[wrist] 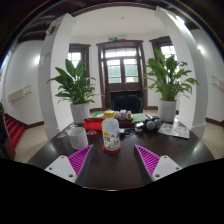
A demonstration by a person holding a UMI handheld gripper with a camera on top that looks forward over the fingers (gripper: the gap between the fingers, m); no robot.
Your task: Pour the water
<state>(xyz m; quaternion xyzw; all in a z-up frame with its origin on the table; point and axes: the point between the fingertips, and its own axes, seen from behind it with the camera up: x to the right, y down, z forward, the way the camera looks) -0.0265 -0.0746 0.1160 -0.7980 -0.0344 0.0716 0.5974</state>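
A white bottle with an orange cap and a printed label stands upright on a dark round table, just ahead of my fingers and between their lines. A white cup stands to its left. My gripper is open and empty, its magenta pads spread wide to either side, short of the bottle.
Beyond the bottle lie a red and green box, dark tea ware and papers on the right. Two large potted plants flank a wooden door at the back. A red seat is at the left.
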